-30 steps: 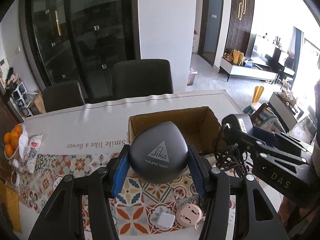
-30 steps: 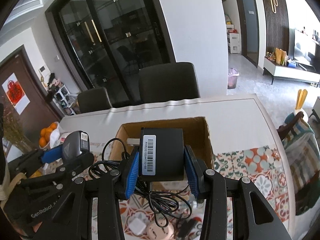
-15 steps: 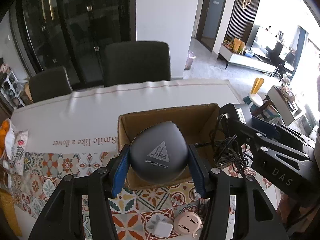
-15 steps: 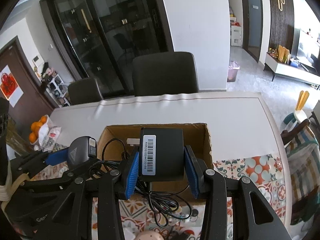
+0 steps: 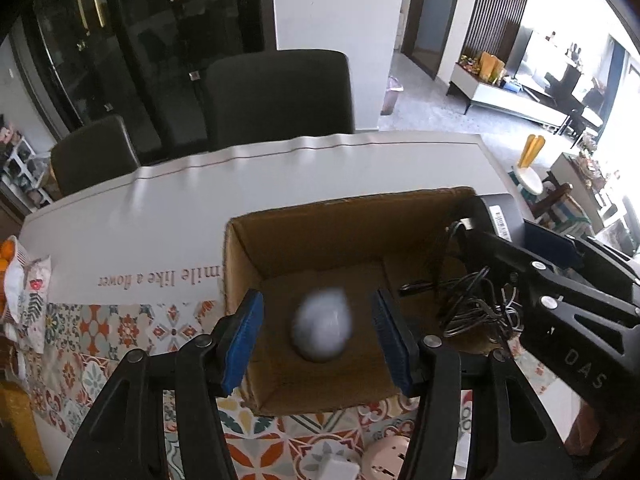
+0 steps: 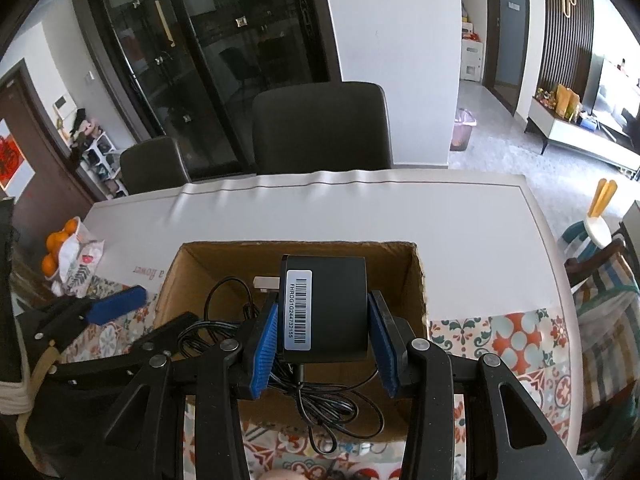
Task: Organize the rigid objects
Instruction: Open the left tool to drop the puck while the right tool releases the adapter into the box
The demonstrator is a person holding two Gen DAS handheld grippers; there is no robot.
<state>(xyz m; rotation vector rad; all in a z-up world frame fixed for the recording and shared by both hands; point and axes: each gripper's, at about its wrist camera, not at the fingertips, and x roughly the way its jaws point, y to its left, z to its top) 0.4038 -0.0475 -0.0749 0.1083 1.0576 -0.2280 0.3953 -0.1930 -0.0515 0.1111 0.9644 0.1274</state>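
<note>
Left tool point(image 5: 318, 336) is spreading, case point(image 5: 322, 330) dropping into box point(image 5: 348, 220); right tool point(image 6: 326, 344) is pinching adapter point(image 6: 324, 308), needing release next.

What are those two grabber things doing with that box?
A person is tidying things into a cardboard box on the table. The left hand-held gripper is open above the box, and a rounded grey thing, blurred, is between its fingers without touching them, inside the box or dropping in. The right hand-held gripper is clamped on a black power adapter, held over the box with its tangled cable hanging down. A white plug and a round pinkish item lie on the patterned cloth.
</note>
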